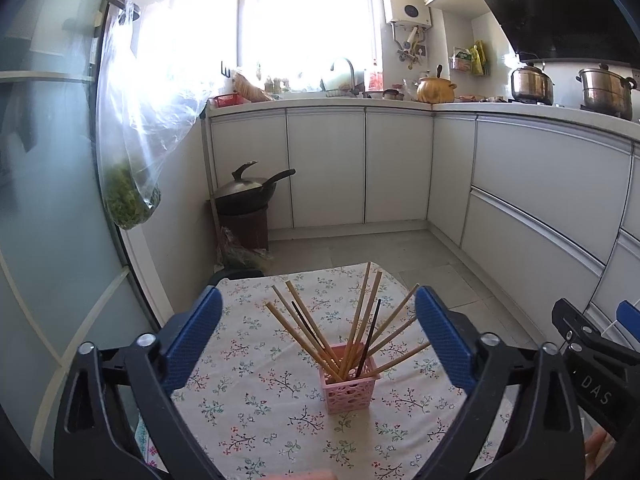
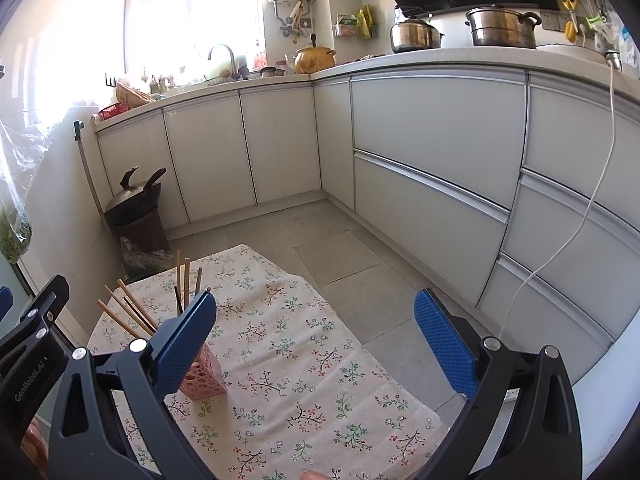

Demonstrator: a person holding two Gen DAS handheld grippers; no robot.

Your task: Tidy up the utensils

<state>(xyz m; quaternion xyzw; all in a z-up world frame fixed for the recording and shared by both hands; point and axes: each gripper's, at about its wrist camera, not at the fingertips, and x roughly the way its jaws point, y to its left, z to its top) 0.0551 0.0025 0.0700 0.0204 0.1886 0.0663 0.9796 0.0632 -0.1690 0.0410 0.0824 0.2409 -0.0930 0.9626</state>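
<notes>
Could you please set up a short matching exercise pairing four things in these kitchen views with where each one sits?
Things:
1. pink holder
2. wok
3. yellow pot
4. bag of greens

Places:
A. on the counter beside the sink
B. hanging at the left by the glass door
C. on the floral tablecloth, holding chopsticks
D. atop a dark stand in the floor corner

Pairs: 1-C, 2-D, 3-A, 4-B

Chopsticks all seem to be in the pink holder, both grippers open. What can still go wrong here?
1. The pink holder is small and the chopsticks fan out wide; nudging one could tip it.
2. The left hand-held gripper frames the fan closely, so closing or advancing may snag sticks.
3. The holder sits on a loose floral tablecloth; the right hand-held gripper dragging it could topple it.
</notes>
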